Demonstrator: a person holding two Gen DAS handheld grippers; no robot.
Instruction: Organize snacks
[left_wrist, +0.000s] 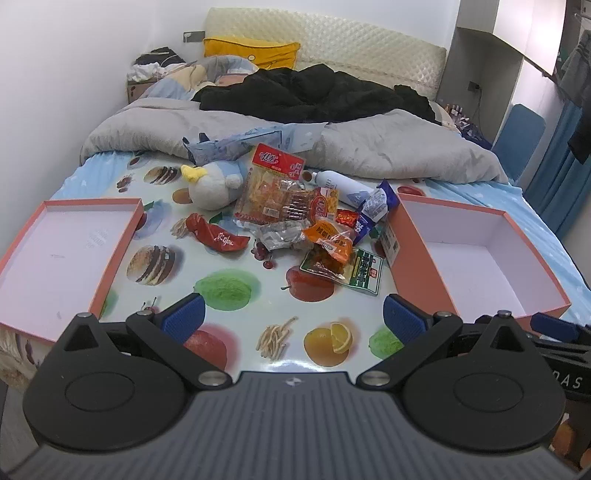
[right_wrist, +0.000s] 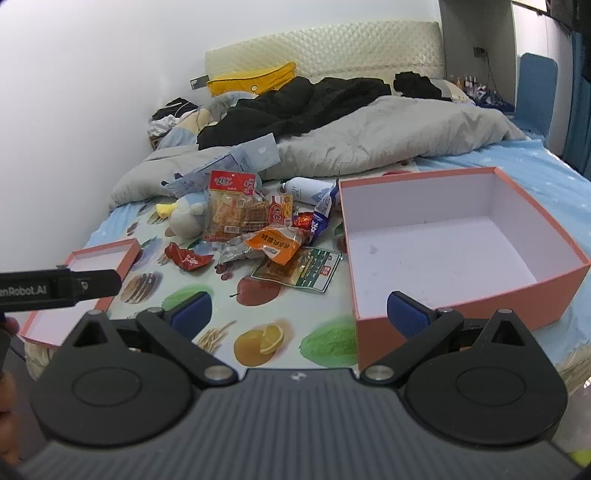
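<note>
A heap of snack packets (left_wrist: 303, 218) (right_wrist: 266, 229) lies mid-bed on a fruit-print sheet: a red wrapper (left_wrist: 218, 234), an orange pack (left_wrist: 330, 240), a green-labelled pack (left_wrist: 347, 267) and a blue one (left_wrist: 375, 212). An orange box (left_wrist: 476, 254) (right_wrist: 454, 243), white inside and empty, stands to the right. Its shallow lid (left_wrist: 62, 251) (right_wrist: 92, 273) lies to the left. My left gripper (left_wrist: 293, 319) hovers open near the bed's front edge, short of the heap. My right gripper (right_wrist: 299, 314) is open too, its right finger in front of the box's near wall.
A plush duck (left_wrist: 214, 184) and a white bottle (left_wrist: 338, 186) lie against the heap's far side. Behind them are a grey duvet (left_wrist: 369, 147), black clothing (left_wrist: 317, 96) and a yellow pillow (left_wrist: 251, 53). A white wall runs along the left.
</note>
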